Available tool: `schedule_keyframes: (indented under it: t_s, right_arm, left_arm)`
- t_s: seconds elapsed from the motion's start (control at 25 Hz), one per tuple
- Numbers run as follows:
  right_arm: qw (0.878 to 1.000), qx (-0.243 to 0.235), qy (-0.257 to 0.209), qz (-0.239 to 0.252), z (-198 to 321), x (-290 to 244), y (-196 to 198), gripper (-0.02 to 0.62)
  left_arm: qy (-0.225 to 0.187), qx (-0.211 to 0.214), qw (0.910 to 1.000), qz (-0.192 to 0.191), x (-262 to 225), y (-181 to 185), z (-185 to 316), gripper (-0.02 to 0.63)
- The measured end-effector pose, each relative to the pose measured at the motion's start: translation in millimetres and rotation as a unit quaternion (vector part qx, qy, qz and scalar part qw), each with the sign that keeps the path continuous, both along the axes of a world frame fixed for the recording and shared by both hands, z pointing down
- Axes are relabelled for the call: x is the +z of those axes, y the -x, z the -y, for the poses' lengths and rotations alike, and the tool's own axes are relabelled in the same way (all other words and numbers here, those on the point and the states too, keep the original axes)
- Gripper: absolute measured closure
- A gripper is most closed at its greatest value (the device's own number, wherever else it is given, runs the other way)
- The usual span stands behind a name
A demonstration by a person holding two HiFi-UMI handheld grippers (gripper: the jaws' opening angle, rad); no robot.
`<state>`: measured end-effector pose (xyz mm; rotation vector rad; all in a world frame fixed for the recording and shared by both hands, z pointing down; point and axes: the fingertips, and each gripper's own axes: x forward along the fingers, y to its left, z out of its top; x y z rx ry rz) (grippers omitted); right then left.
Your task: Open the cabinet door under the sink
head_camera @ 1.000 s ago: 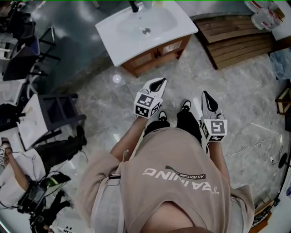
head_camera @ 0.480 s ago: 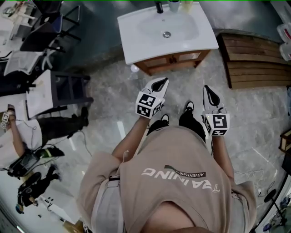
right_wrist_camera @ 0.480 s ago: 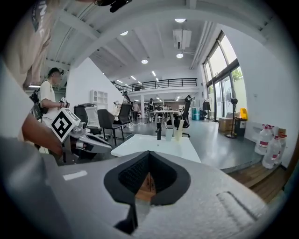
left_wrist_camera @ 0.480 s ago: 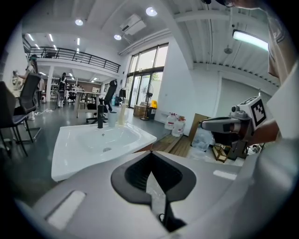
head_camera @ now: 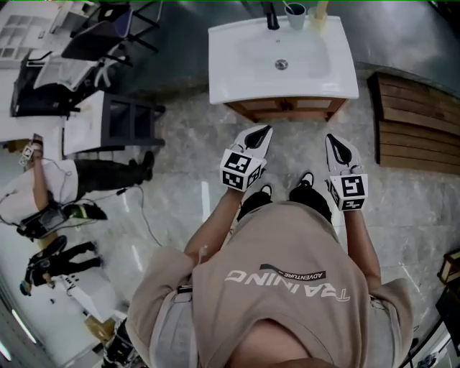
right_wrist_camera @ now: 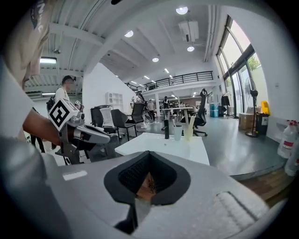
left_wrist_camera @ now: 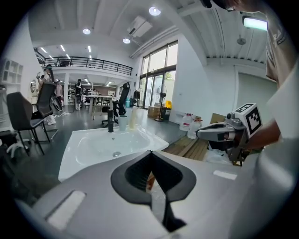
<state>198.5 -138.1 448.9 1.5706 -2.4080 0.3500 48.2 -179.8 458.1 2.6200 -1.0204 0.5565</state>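
The person stands on a grey stone floor (head_camera: 406, 215) and faces a white sink (head_camera: 237, 72). The sink sits on top of a brown wood cabinet (head_camera: 327, 108). The cabinet door (head_camera: 267, 106) is right under the sink, on the side that faces the person. From up here only a thin strip of it shows, and it looks flat and shut.

The left gripper (head_camera: 263, 130) is held out in front of the person and points at the cabinet. Its two jaws are pressed together, with nothing held in them. The right gripper (head_camera: 330, 139) is beside it, a little apart, and points the same way. Its jaws are together too, and it holds nothing. Neither gripper touches the cabinet; there is bare floor between them and the door. In each gripper view a bit of brown wood peeks through the gap behind the tips.

A black tap (head_camera: 271, 14) and a cup (head_camera: 295, 12) stand at the back of the sink. The person's dark shoes (head_camera: 260, 192) are just behind the grippers. Some wooden boards (head_camera: 417, 122) lie on the floor to the right of the sink. Another person (head_camera: 50, 188) is far off to the left.
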Motion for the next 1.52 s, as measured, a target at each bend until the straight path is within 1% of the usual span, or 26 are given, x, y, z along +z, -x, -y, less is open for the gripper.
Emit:
schedule_keyframes:
  t_s: [0.12, 0.24, 0.4, 0.56, 0.72, 0.92, 1.2, 1.28, 1.44, 1.52]
  right_arm:
    - [1.000, -0.024, 0.005, 0.009, 11.4, 7.9, -1.8, 0.594]
    - [0.999, -0.043, 0.011, 0.009, 17.9, 17.9, -4.0, 0.594]
    - [0.998, -0.060, 0.016, 0.008, 21.6, 24.8, -3.5, 0.594]
    - [0.997, -0.070, 0.025, 0.005, 18.9, 36.2, -0.6, 0.594]
    - [0.997, -0.072, 0.037, -0.009, 15.3, 49.6, 0.1, 0.594]
    - [0.996, -0.066, 0.039, -0.045, 21.8, 68.4, -4.7, 0.594]
    - [0.991, -0.081, 0.080, -0.063, 17.8, 120.2, -7.0, 0.594]
    - [0.990, -0.087, 0.088, -0.062, 18.2, 133.2, -3.0, 0.594]
    - [0.989, -0.094, 0.104, -0.054, 16.5, 164.7, 6.6, 0.594]
    - [0.987, -0.103, 0.108, -0.052, 13.7, 182.2, 13.9, 0.594]
  left_arm:
    - [-0.001, -0.027, 0.9996, 0.007, -1.2, 0.9, 8.0, 0.591]
    - [0.003, -0.047, 0.9989, 0.002, -1.5, -3.7, 8.8, 0.591]
    - [0.016, -0.051, 0.9986, 0.003, 1.9, -8.6, 0.9, 0.591]
    - [0.030, -0.060, 0.9977, 0.009, 15.9, -6.6, -2.7, 0.591]
    - [0.044, -0.064, 0.9970, 0.000, 34.0, -10.3, -5.1, 0.591]
    - [0.060, -0.050, 0.9969, -0.001, 71.6, -19.9, -3.7, 0.591]
    - [0.115, -0.051, 0.9920, -0.013, 137.0, -29.6, -8.0, 0.591]
    - [0.133, -0.059, 0.9891, -0.019, 158.1, -27.6, -9.8, 0.591]
    - [0.169, -0.089, 0.9810, -0.034, 205.9, -21.0, -9.3, 0.591]
    - [0.177, -0.098, 0.9789, -0.025, 227.6, -17.5, -10.8, 0.591]
